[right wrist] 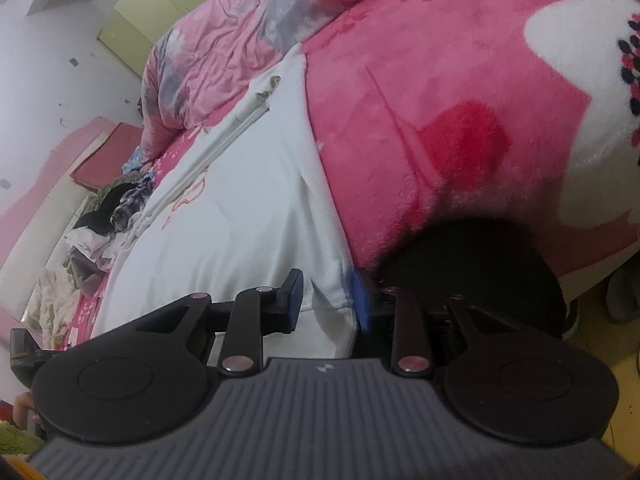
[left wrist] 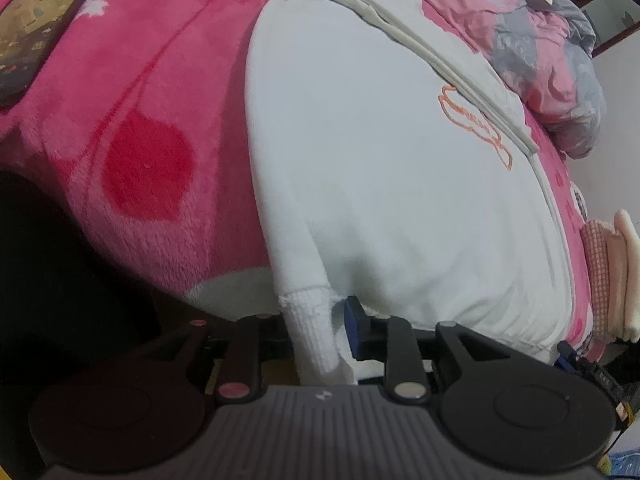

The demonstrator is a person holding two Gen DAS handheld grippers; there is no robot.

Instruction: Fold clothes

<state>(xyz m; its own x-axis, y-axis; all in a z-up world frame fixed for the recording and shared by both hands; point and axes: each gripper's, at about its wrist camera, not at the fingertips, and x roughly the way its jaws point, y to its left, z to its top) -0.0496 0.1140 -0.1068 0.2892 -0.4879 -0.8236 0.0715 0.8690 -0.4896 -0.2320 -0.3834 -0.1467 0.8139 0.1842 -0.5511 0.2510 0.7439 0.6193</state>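
Left wrist view: the white sweater (left wrist: pixel 380 168) lies flat on the pink blanket (left wrist: pixel 160 80), its long side running away toward the collar. The left gripper (left wrist: pixel 316 332) pinches the cuff (left wrist: pixel 310 320). The right gripper (right wrist: pixel 326 300), jaws partly open, straddles the hem corner without squeezing. Grab both edges evenly, then fold straight.

A sweatshirt (left wrist: pixel 384 168) lay flat on a blanket (left wrist: pixel 152 128) covering the bed. Behind it a crumpled quilt (left wrist: pixel 552 60) was heaped. A tablet (left wrist: pixel 40 28) lay on the blanket, well apart to the sweatshirt's left. Folded clothes (left wrist: pixel 612 276) were stacked just beside its right edge. One cuff (left wrist: pixel 312 332) hung over the near edge.
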